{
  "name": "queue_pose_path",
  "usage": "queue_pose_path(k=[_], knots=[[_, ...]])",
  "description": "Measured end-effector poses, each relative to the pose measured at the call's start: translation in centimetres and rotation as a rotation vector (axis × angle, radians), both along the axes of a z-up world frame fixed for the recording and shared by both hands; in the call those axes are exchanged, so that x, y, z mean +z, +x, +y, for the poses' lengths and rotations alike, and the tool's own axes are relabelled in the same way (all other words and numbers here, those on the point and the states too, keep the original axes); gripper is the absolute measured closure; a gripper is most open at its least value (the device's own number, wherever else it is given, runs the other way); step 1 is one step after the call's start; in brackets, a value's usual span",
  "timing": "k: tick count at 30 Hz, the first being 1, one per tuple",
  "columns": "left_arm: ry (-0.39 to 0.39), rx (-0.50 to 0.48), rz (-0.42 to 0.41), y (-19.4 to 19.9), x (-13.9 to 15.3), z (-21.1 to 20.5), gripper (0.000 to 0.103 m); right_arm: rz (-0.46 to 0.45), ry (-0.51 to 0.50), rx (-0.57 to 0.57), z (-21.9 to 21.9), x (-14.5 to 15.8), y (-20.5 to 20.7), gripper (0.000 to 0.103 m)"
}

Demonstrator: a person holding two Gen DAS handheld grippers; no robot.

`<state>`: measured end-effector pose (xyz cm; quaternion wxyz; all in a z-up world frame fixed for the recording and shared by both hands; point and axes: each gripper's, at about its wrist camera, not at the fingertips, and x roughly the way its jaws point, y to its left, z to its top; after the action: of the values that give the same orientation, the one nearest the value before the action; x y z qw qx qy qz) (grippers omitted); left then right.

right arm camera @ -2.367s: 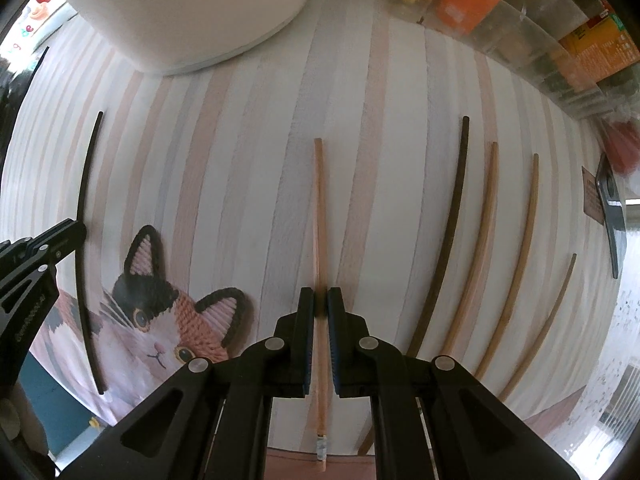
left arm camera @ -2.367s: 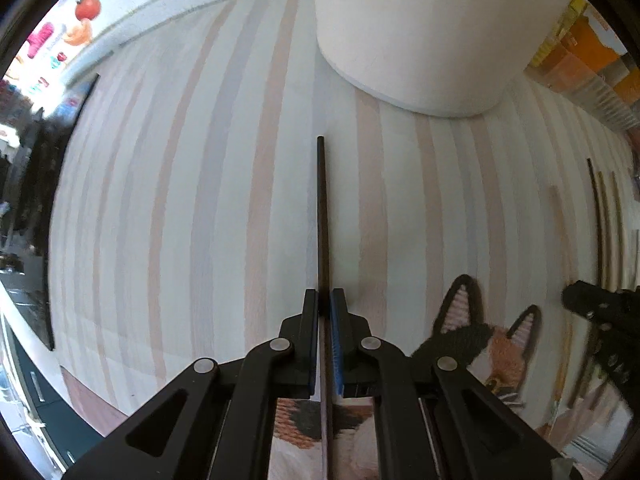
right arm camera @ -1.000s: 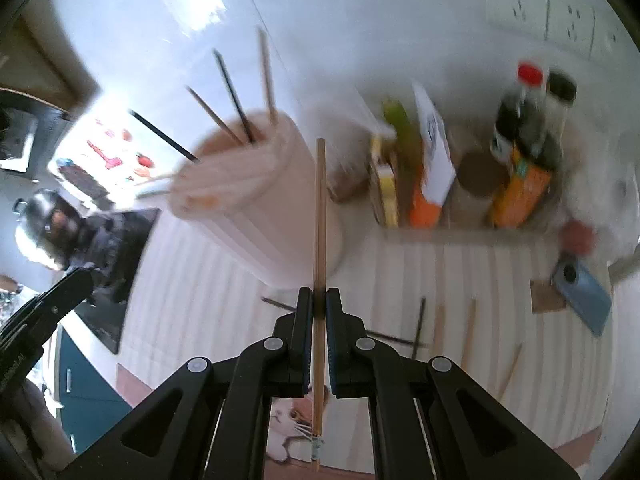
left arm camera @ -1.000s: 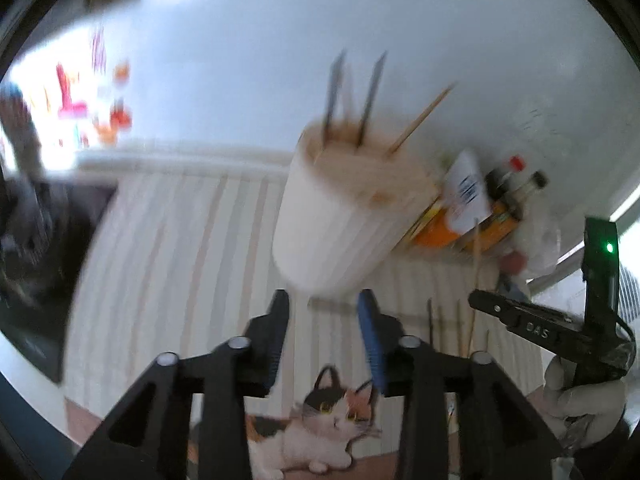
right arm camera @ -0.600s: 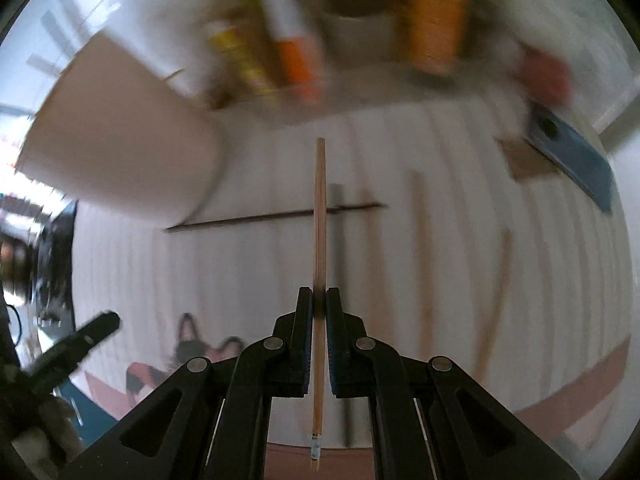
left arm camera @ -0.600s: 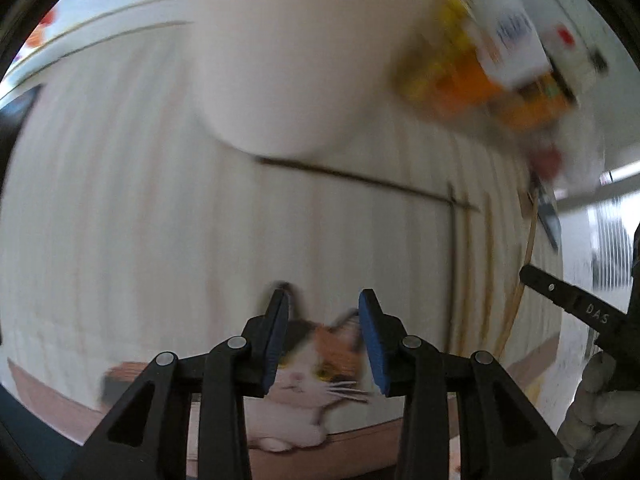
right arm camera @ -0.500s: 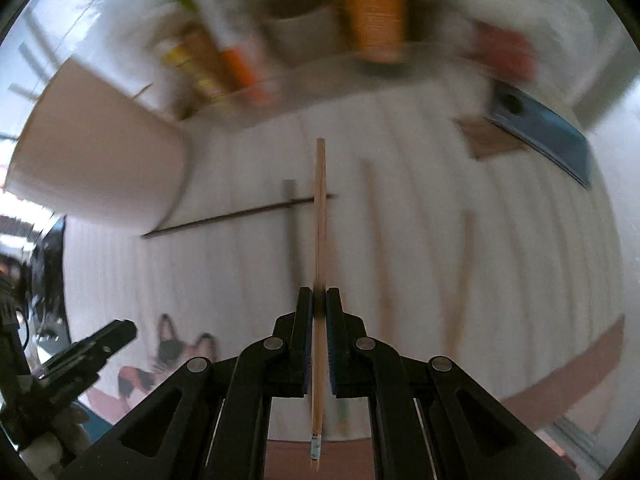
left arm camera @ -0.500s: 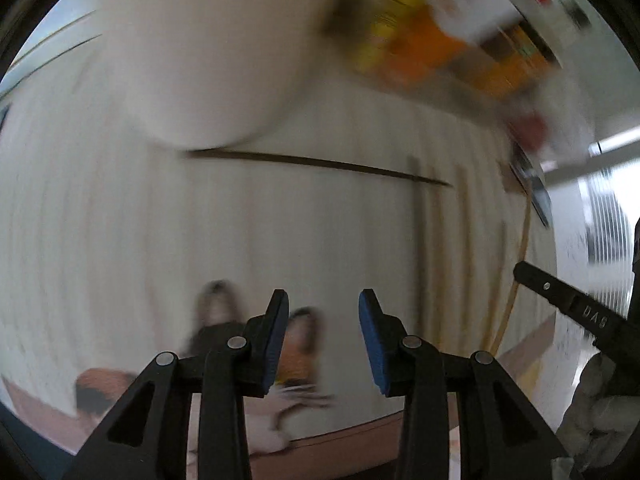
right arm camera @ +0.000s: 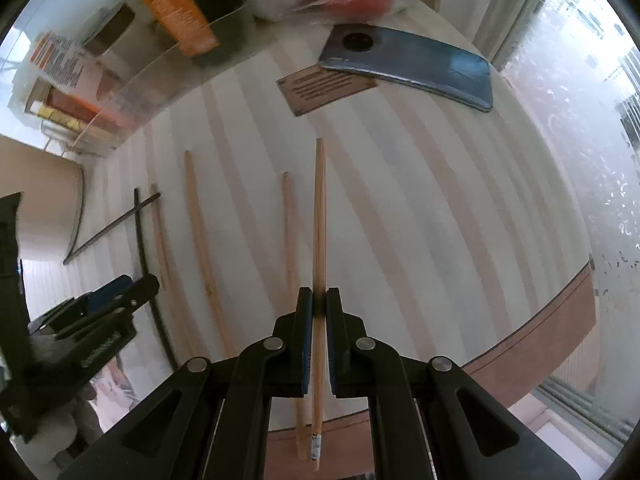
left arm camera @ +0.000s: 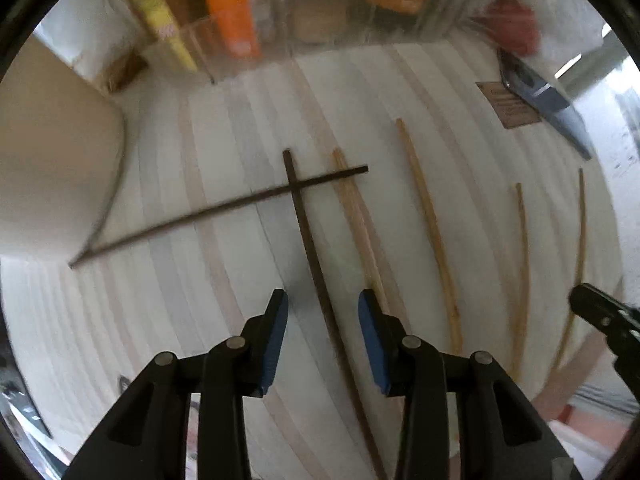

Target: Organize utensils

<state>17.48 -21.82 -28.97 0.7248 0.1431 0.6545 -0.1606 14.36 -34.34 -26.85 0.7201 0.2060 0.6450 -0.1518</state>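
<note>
My left gripper [left arm camera: 322,308] is open and empty, low over the striped mat, with a dark chopstick [left arm camera: 316,264] lying between its jaws. A second dark chopstick [left arm camera: 208,216] lies across the first, its far end at the white holder [left arm camera: 48,168]. Several light wooden chopsticks [left arm camera: 430,220] lie in a row to the right. My right gripper [right arm camera: 316,304] is shut on a light wooden chopstick [right arm camera: 319,216] and holds it just above the mat, beside another light chopstick [right arm camera: 289,232]. The left gripper also shows in the right wrist view [right arm camera: 120,288].
A clear organizer [left arm camera: 320,12] with orange and yellow packets stands at the back. A blue phone [right arm camera: 412,66] and a brown card [right arm camera: 320,88] lie at the far right. The mat's brown edge [right arm camera: 540,320] and the table's edge are close on the right.
The left gripper let go of its dark chopstick, which now lies crossed on another, and dropped to the mat. The right gripper swung right and down with its light chopstick.
</note>
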Motion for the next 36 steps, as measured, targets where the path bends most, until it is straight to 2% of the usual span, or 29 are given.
queue_pose_path(k=[1,2,4,8,14,18,24,27,31,34,36], knots=[[-0.007,-0.007,-0.009,-0.1,-0.1,-0.5,0.091,-0.002,0.000,-0.002,0.0,0.0,0.0,0.096],[0.009,-0.022,-0.019,-0.4,-0.2,-1.0,0.098,-0.003,0.000,-0.002,0.0,0.0,0.0,0.096],[0.030,-0.031,-0.027,-0.7,-0.4,-1.0,0.100,-0.007,0.002,0.003,0.3,-0.1,0.1,0.096],[0.046,-0.001,-0.042,-1.3,-0.1,1.7,0.100,-0.020,0.006,0.028,1.1,0.6,0.1,0.096],[0.045,0.151,-0.055,-2.7,1.6,10.4,0.100,-0.057,0.062,0.135,5.0,2.6,1.6,0.096],[0.030,0.316,-0.024,-3.4,1.4,16.8,0.100,-0.045,0.114,0.275,10.8,2.4,4.0,0.096],[-0.024,0.494,0.071,-5.0,-1.2,22.5,0.100,0.033,0.092,0.463,19.3,-0.6,7.5,0.096],[-0.063,0.532,0.103,-6.0,-2.0,24.5,0.098,0.071,0.058,0.522,21.9,-1.9,8.4,0.096],[-0.058,0.509,0.105,-6.8,-2.5,25.9,0.097,0.089,0.034,0.548,23.4,-2.2,8.8,0.096],[-0.005,0.485,0.099,-5.6,-3.0,23.9,0.100,0.096,0.026,0.547,23.2,-2.3,8.6,0.096],[-0.048,0.489,0.109,-4.8,-3.0,22.5,0.100,0.101,0.019,0.541,23.4,-2.5,8.6,0.096]])
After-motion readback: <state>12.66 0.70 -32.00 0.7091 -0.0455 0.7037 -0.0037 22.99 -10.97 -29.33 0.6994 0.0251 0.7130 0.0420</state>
